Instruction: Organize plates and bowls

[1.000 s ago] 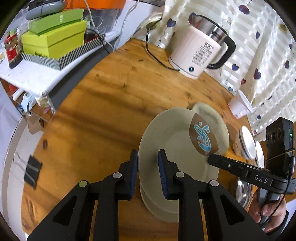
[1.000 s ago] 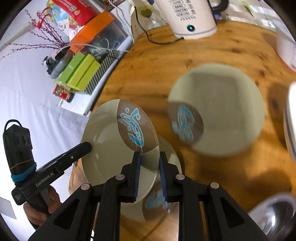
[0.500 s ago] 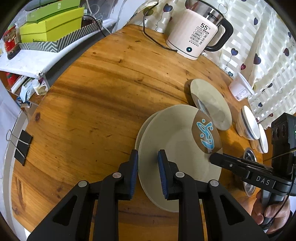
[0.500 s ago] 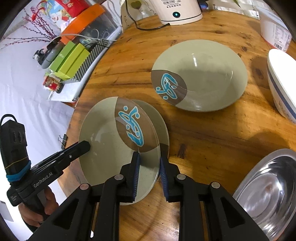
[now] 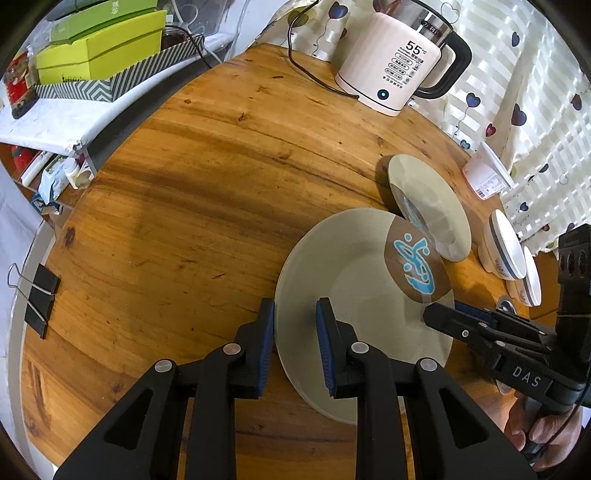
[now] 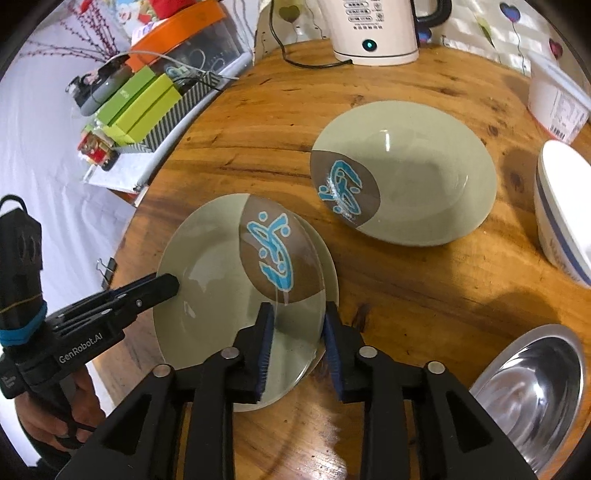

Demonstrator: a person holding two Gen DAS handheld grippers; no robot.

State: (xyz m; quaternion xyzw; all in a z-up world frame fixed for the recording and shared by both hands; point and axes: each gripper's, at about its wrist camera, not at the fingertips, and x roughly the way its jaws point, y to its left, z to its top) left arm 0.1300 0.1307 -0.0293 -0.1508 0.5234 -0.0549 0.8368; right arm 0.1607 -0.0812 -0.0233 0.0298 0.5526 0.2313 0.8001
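Plate (image 6: 221,291) lower, kettle (image 5: 397,62) behind

Left view: sits behind my left gripper (image 5: 294,345), looks steeply down along the fingers onto the table (image 5: 192,192), close in. Faces toward the far edge, where the kettle (image 5: 397,61) stands; curtain side runs down the frame's right.

Right view: behind my right gripper (image 6: 297,349), same steep downward tilt, equally close. Also faces the far edge; the shelf side lies at frame left.

Shared ground: both see the near plate (image 5: 354,302) (image 6: 221,295), the second plate (image 5: 439,206) (image 6: 417,184), kettle (image 6: 373,29), green boxes (image 5: 96,55) (image 6: 144,103). Each view catches the other gripper at the plate's opposite rim: right one (image 5: 432,316), left one (image 6: 171,286).
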